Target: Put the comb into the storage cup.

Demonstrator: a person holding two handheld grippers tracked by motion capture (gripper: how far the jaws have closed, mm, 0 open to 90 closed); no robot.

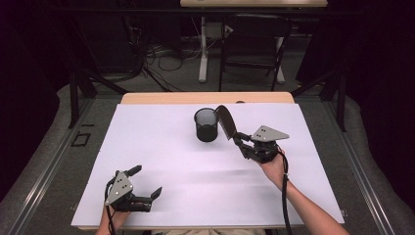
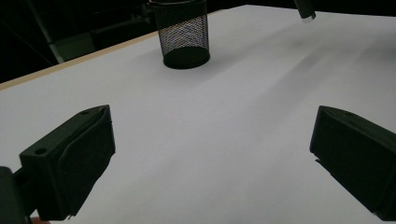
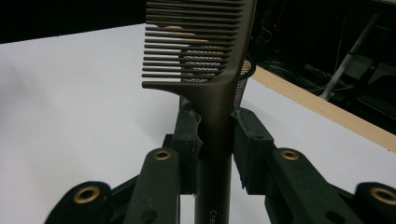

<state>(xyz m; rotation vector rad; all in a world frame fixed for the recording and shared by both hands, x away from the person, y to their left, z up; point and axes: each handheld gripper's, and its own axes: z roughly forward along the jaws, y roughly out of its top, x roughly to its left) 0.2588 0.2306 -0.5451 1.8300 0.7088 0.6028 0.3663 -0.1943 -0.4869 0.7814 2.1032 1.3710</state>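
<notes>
A black mesh cup (image 1: 206, 125) stands upright near the far middle of the white table; the left gripper view has the mesh cup (image 2: 182, 35) at the top. My right gripper (image 1: 239, 141) is shut on the handle of a dark comb (image 1: 225, 121), whose toothed end rises beside the cup's right rim. In the right gripper view the comb (image 3: 205, 56) stands between the pads, teeth to the left, with the cup (image 3: 243, 77) partly hidden behind it. My left gripper (image 1: 145, 181) rests open near the front left edge with nothing between its fingers.
The white sheet (image 1: 171, 166) covers the table, with a wooden edge (image 1: 205, 98) at the far side. A folding chair (image 1: 252, 44) and a table leg (image 1: 203, 49) with loose cables stand on the floor beyond.
</notes>
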